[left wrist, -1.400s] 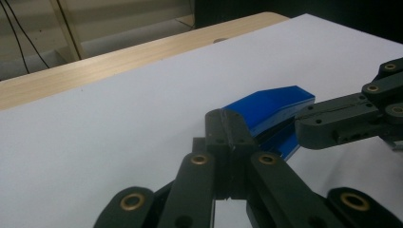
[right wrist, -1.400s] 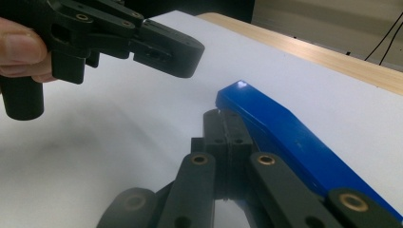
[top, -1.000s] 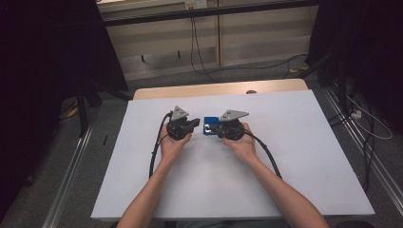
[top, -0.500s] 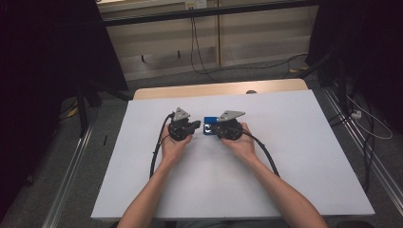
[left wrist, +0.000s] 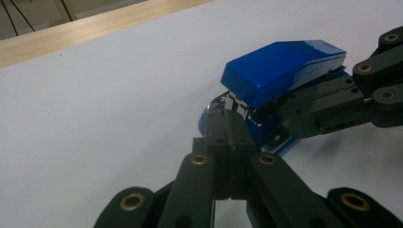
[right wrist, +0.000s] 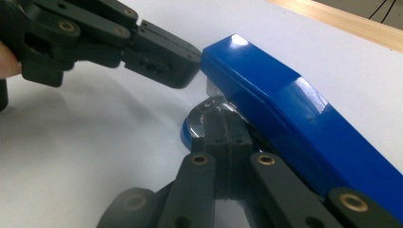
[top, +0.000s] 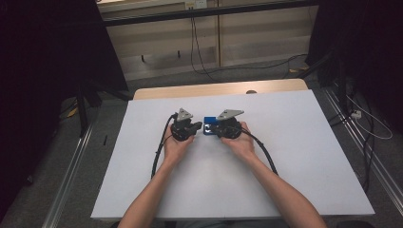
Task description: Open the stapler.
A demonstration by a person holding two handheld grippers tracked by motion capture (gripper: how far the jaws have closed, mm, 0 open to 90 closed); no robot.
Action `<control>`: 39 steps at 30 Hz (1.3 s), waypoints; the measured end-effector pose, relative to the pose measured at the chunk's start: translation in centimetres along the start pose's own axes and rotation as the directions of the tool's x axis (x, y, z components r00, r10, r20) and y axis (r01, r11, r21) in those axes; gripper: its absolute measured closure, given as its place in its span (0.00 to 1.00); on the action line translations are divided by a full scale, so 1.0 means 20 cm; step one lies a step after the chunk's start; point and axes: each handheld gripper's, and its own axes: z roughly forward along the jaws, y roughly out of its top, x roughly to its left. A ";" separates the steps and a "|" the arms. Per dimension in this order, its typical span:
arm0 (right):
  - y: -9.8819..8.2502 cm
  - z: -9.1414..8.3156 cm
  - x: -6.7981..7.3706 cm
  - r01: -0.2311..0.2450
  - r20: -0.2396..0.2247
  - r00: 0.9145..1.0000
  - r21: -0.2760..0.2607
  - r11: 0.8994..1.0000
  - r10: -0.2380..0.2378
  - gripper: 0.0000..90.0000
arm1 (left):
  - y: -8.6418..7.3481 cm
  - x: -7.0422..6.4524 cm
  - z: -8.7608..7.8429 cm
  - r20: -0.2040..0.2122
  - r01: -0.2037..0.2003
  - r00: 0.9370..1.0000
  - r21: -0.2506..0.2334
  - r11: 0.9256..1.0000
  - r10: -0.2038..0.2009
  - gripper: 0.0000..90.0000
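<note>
Left hand-held gripper (left wrist: 231, 137) jaws closed, tips at blue stapler (left wrist: 280, 69) front; right hand-held gripper (left wrist: 332, 109) beside stapler.

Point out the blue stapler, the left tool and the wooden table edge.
blue stapler (left wrist: 280, 71): left gripper view, on its top cover.
left tool (left wrist: 231, 137): left gripper view, between its closed tips.
wooden table edge (top: 218, 89): high view, far strip.

The stapler (top: 209, 127) lies on the table (top: 304, 156), between left gripper (top: 194, 127) and right gripper (top: 217, 130).

Each hand-held gripper, the left hand-held gripper (top: 192, 127) and the right hand-held gripper (top: 215, 129), is black with linked bars, brass-coloured rivets, a grey three-cornered plate on top and a black cable. The forearms are bare, without sleeves.
</note>
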 end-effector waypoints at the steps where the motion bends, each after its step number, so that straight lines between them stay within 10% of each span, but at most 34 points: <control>1: 0.00 0.00 0.00 0.000 0.001 1.000 0.000 1.000 0.000 1.00 | 0.00 0.00 0.00 -0.004 -0.001 1.000 -0.001 1.000 0.001 1.00; 39: 0.00 -0.01 0.00 -0.003 0.003 1.000 0.006 1.000 0.003 1.00 | 0.02 -0.03 0.02 -0.012 -0.015 1.000 -0.034 0.999 0.015 1.00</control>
